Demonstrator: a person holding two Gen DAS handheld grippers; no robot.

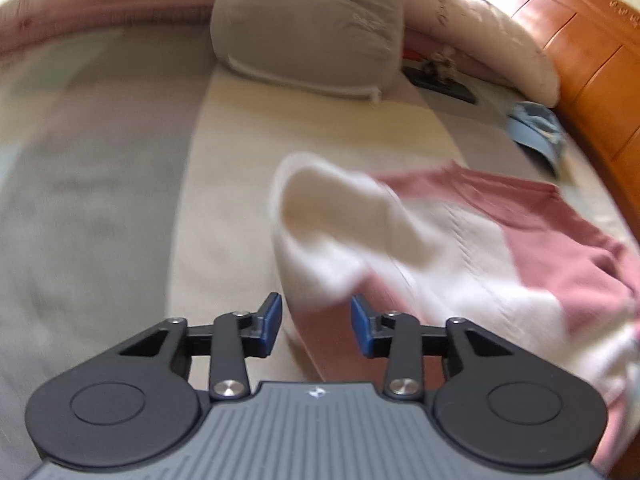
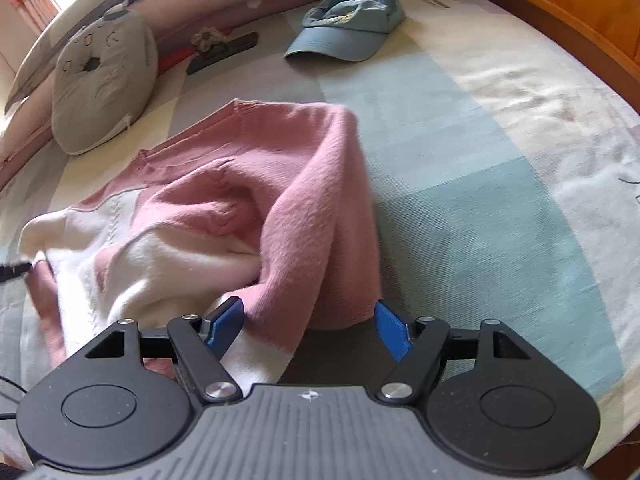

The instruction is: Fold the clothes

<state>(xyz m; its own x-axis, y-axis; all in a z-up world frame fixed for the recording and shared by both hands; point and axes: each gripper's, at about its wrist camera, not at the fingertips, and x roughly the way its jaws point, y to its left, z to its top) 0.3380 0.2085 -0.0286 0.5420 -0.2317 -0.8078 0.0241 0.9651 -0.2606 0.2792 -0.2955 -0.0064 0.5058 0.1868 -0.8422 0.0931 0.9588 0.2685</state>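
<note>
Right wrist view: sweater, pink w/ white parts, lies crumpled on the bed, roughly mid-sheet, w/ one pink sleeve or edge draped forward toward the camera. The cap sits beyond the sweater, near the headboard; the grey cushion is beyond the sweater on the other side, by the pillows.

Right gripper has its jaws wide apart. Pink cloth lies between them, but the pads do not press on it, so nothing is held. It points steeply down at the near edge of the sweater.

Left gripper is partly open, jaws narrower than the right one. White and pink cloth is just beyond the pads, not pinched as far as I can see; this view is blurred, so fine contact is hard to judge. It also points down, at the other side of the sweater.

My judgement: the step is a re-grip after a fold or a lay-down. To do it well, first flatten the bunched middle, then take two matching corners of one edge, pinch a single layer each, and pull both sides evenly so no wrinkle is trapped. Risk: to catch the bed sheet together w/ the sweater.
</note>
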